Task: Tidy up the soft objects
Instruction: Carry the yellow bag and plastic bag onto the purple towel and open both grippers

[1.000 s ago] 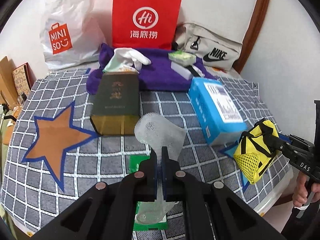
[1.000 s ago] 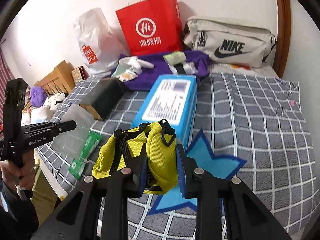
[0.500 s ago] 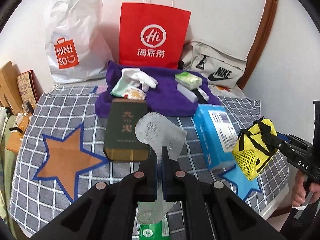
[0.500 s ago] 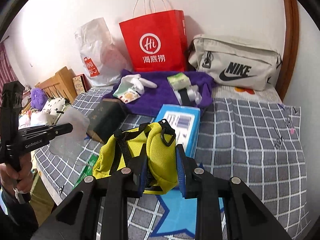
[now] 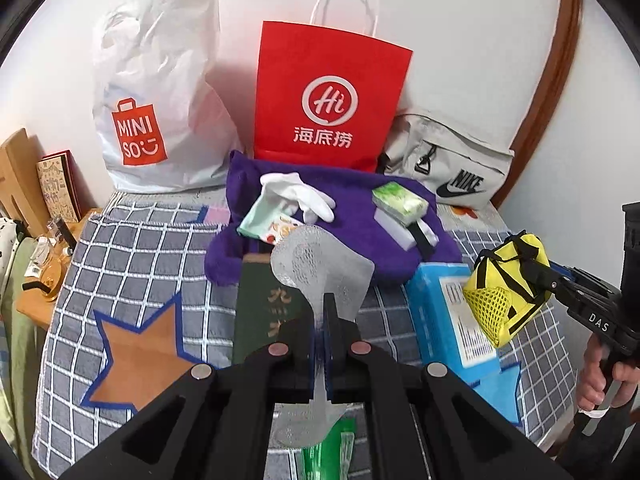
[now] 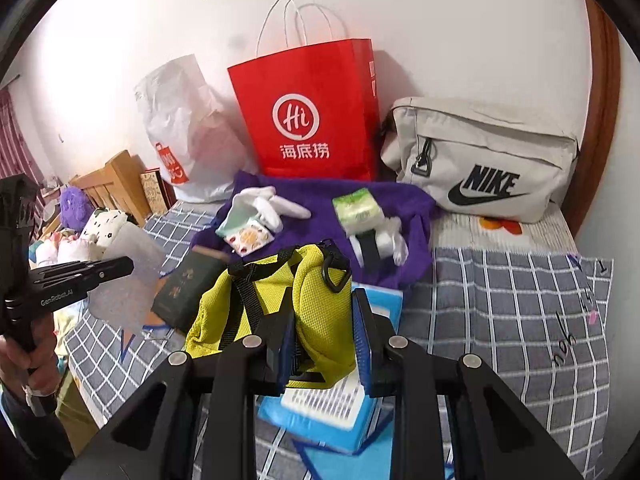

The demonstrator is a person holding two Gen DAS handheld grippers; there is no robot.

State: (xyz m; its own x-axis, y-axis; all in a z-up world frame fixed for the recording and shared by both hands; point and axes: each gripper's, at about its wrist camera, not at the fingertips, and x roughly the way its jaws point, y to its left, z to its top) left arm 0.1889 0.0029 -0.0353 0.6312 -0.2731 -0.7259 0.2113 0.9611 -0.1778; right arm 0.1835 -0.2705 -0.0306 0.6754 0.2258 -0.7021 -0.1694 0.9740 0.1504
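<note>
My left gripper (image 5: 324, 312) is shut on a translucent white mesh sheet (image 5: 320, 268) and holds it in the air above the bed; it also shows in the right wrist view (image 6: 124, 276). My right gripper (image 6: 322, 320) is shut on a yellow mesh pouch (image 6: 292, 296) with black straps, held above the blue box (image 6: 340, 408); the pouch shows at the right of the left wrist view (image 5: 504, 284). A purple cloth (image 5: 356, 196) at the back holds white gloves (image 5: 300, 192), a green tissue pack (image 5: 400, 200) and a small printed pouch (image 5: 268, 224).
A dark green box (image 5: 268, 308) lies on the checked bedcover (image 5: 132, 256). A red paper bag (image 5: 328, 96), a white Miniso bag (image 5: 156, 92) and a grey Nike bag (image 5: 452, 168) stand against the wall. A green packet (image 5: 332, 452) lies under my left gripper.
Both grippers have risen and pulled back from the bed, each carrying its item. The boxes and bags now sit lower and farther off in both views.
</note>
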